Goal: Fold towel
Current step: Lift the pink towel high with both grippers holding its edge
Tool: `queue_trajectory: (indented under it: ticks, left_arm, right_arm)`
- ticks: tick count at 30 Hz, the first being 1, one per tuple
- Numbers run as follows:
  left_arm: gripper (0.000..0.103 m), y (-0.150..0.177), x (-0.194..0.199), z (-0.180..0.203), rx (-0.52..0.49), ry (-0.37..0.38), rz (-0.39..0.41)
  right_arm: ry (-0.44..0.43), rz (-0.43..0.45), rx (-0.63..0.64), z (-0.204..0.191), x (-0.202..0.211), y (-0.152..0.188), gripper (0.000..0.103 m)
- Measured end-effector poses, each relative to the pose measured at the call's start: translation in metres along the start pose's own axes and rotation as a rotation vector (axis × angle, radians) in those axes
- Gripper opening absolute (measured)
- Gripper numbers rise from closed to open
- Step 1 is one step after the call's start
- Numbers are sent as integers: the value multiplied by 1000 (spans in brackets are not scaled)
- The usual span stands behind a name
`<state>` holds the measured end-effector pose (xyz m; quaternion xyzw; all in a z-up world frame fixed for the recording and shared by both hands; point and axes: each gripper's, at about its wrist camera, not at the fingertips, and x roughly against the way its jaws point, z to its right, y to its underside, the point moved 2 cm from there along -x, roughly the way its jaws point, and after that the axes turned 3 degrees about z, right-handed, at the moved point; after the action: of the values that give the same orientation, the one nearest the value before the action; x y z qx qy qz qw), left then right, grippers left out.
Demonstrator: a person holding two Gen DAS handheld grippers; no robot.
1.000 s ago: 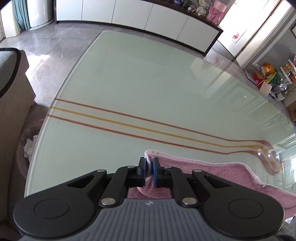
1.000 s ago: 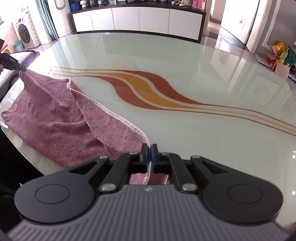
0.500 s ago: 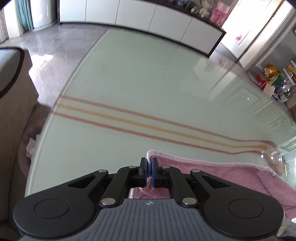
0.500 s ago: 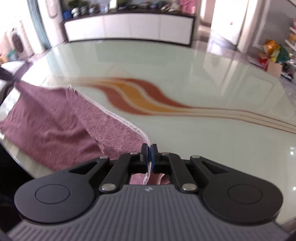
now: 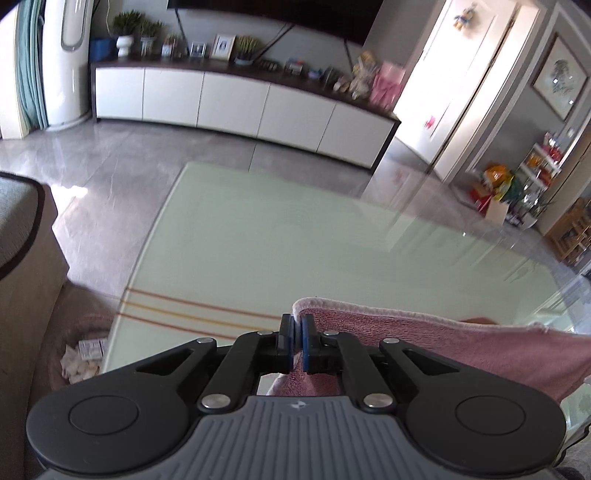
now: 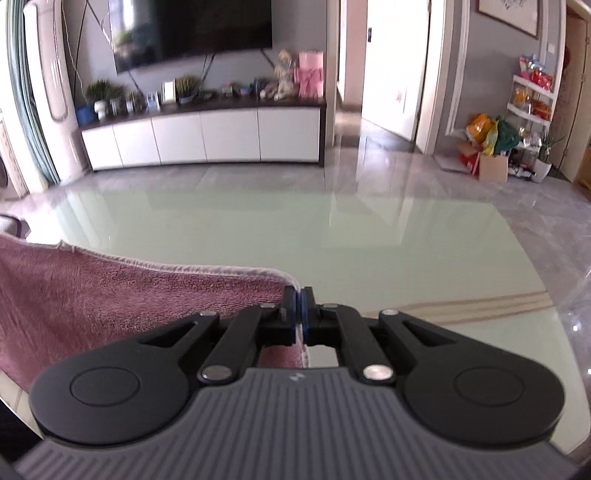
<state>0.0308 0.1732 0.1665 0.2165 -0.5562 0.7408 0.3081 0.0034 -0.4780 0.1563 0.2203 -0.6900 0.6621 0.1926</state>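
The left gripper (image 5: 297, 334) has its fingers (image 5: 285, 341) pressed together on one corner of the pink towel (image 5: 461, 347), with the cloth pinched between the blue pads. From that corner the towel's hemmed upper edge runs off to the right, stretched in a shallow sag, and the cloth hangs below it in front of the near edge of the tabletop (image 5: 258, 251).

In the right wrist view the right gripper (image 6: 298, 308) is likewise clamped on the towel (image 6: 129, 299), its fingers (image 6: 309, 314) closed on the opposite corner, and here the hem runs away to the left. The towel is held up between the two grippers above the near part of the pale green glass tabletop (image 6: 332, 236) (its red and orange stripes show near the left and right edges); whether its lower part touches the glass cannot be told.

Beyond the far edge of the tabletop lie a grey tiled floor (image 6: 369, 170) and a long white cabinet (image 6: 207, 136) against the wall, with a dark screen (image 6: 192, 29) above it.
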Motion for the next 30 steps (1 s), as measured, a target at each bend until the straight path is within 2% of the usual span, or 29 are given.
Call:
queue_trajectory:
  ticks: [7,10,18,20,26,30]
  left_arm:
    - [4,-17,56,10,-16,19,119]
    - [4,-25,76,13,-9,31,160]
    - [2,-28,142,30,-43,44,278]
    - [2,-24,155,30,-29,75,300]
    - [2,-13,172,34,-48,60,326]
    - [2,-17,156,36,-45,53,304]
  right_arm:
    - [-42,133,-4,-8,46,-22,3]
    - [-51,175,-6,1,63,-28,3]
    - [-67,247,11,2,114,-19,3]
    - [-68,260,15,3,117,-23,3]
    - [-71,291,8,9,129,-24,3]
    - [-67,286,-8,16,119,-28,3]
